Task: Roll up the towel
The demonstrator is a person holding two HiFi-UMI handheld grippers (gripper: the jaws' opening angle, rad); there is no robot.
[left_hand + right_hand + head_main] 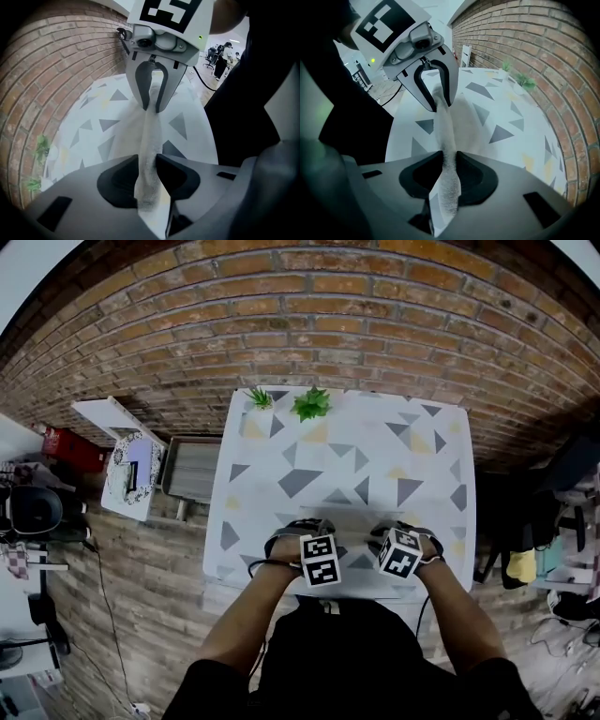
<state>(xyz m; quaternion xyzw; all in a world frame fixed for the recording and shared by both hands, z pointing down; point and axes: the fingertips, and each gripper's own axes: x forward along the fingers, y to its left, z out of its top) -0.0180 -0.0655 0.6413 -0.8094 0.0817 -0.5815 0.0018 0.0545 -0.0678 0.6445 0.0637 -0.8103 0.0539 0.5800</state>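
A pale towel [146, 140] lies on the table [281, 442], which is covered by a white cloth with grey and yellow triangles. The towel's near edge is lifted into a narrow ridge stretched between both grippers. My left gripper [148, 161] is shut on one end of the ridge, the cloth filling its jaws. My right gripper [448, 158] is shut on the other end of the towel [445, 136]. Each gripper shows in the other's view, right gripper [151, 107] and left gripper [439, 106], jaws around the same fold. In the head view both marker cubes [320, 561] [400, 554] hover at the table's near edge.
Two small green plants [310, 404] [260, 397] stand at the table's far edge, against the brick wall [375, 315]. Left of the table are a grey tray [192, 470] and a white board [131, 460] on the wooden floor. Clutter stands at the right.
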